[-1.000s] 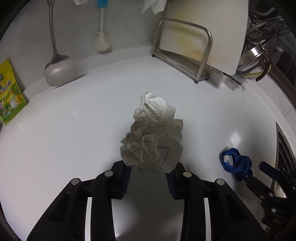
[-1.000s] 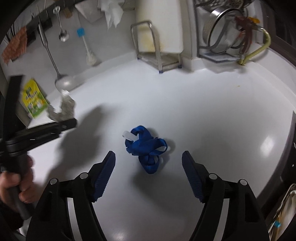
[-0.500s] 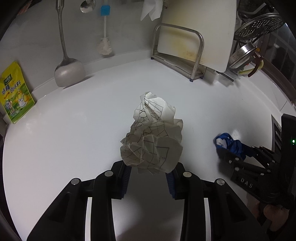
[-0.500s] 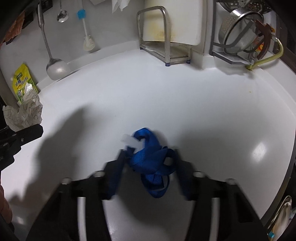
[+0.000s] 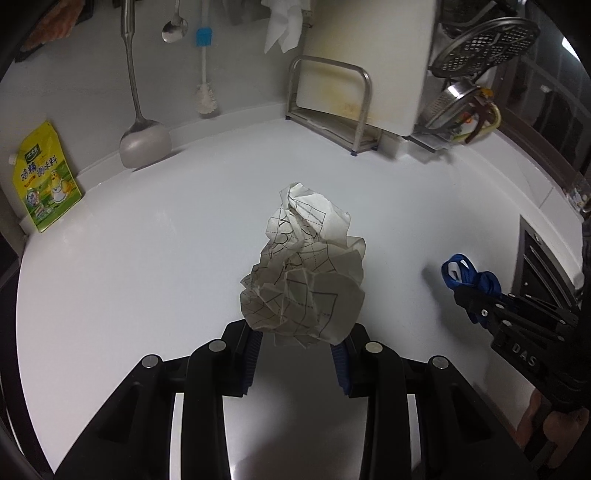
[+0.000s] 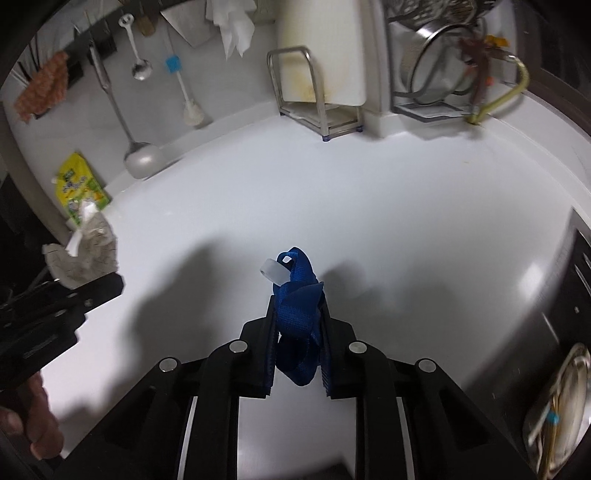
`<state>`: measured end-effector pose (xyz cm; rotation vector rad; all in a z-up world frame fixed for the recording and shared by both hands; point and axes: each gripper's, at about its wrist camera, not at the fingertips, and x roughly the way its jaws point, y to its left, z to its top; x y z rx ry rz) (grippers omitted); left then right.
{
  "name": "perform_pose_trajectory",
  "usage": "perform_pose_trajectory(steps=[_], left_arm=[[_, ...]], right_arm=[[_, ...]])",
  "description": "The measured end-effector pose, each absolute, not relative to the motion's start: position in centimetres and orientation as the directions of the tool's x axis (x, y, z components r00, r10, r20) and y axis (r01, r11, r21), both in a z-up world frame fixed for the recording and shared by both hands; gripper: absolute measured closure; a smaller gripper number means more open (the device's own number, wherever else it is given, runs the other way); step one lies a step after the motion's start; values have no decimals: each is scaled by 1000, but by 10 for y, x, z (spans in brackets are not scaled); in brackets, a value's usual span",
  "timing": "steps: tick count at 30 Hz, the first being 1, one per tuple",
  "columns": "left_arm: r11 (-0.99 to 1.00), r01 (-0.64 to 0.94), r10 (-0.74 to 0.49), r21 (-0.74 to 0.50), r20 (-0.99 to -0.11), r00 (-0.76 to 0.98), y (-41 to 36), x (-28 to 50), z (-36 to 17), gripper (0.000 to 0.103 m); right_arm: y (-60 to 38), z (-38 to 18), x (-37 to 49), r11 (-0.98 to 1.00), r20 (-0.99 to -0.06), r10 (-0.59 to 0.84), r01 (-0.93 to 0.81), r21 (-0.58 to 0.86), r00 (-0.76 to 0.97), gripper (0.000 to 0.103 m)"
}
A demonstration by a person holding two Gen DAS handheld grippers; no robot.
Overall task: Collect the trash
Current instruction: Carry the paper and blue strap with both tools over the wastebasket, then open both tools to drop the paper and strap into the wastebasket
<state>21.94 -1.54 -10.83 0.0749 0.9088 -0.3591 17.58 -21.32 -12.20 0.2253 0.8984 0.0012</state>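
My left gripper [image 5: 295,332] is shut on a crumpled ball of white paper with black line print [image 5: 303,273] and holds it above the white counter [image 5: 147,258]. My right gripper [image 6: 297,314] is shut on a bunched blue strap with a clear plastic tab [image 6: 297,295], lifted off the counter. In the left wrist view the blue strap [image 5: 469,277] and right gripper show at the right. In the right wrist view the paper ball [image 6: 85,254] shows at the left.
At the back wall hang a ladle [image 5: 144,144], a spoon [image 5: 173,29] and a brush [image 5: 205,96]. A yellow-green pouch [image 5: 46,184] leans at the left. A cutting board in a metal rack [image 5: 354,92] and a dish rack with strainers [image 5: 469,92] stand at the back right.
My right gripper has closed on the blue strap and lifted it off the counter. My left gripper has risen a little, still holding the paper ball.
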Motion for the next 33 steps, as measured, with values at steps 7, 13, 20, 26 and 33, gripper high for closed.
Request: perform_pose_trajectory(steps=[7,13,20,26,33], left_arm=[[922,374,-299,-101,-801,519,-19,141,-95,70],[911,402,-287,-92,-842,456,-39,68,-110,70],[911,405,-252,-77,-881,400,-59,14,-130,70],[923,377,-231,-78,-896,380,-64,-8,-134,69],[936,341,-230,-90,-890,395,-61,-25,-125,58]], right_arm=[[-218,-111,71,973,-803,105,104,204,586,84],[-216,-125,-3,974,-845,131,89,206,519,84],[-217,-141,-52,970,-868,169,79,231,467,84],[-220,-144,-69,967,-873,198,55,248,446,82],[-222,-130,-76,959,-842,245,7,283,481,59]])
